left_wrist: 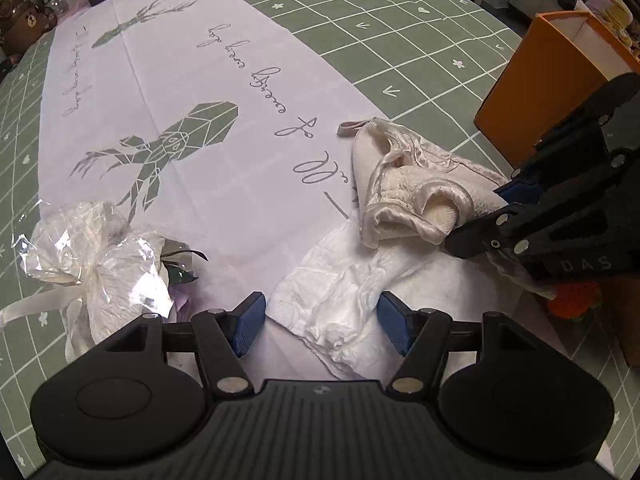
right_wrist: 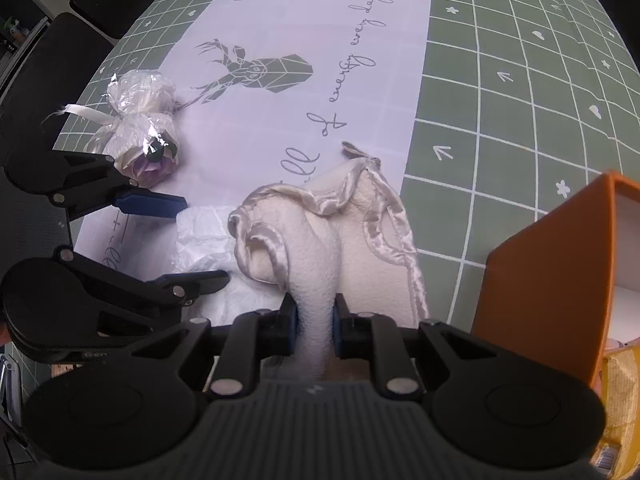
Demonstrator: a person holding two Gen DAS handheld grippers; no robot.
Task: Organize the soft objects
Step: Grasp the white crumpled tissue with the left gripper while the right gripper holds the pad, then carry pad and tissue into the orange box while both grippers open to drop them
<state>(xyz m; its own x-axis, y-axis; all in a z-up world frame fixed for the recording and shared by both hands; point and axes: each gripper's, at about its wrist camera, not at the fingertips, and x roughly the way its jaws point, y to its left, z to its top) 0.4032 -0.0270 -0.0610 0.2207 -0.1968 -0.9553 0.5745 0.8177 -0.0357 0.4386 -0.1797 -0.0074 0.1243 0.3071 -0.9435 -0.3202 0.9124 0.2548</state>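
Left gripper (left_wrist: 320, 322) jaws spread over white crumpled cloth (left_wrist: 340, 292)

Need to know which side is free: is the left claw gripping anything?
No: the left claw is open above the white crumpled paper, its blue pads apart.

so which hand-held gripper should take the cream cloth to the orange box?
Right, probably. The right hand-held gripper is already shut on the cream cloth, and the orange box sits on its side. The left hand-held gripper is open, over the white crumpled cloth, holding nothing.
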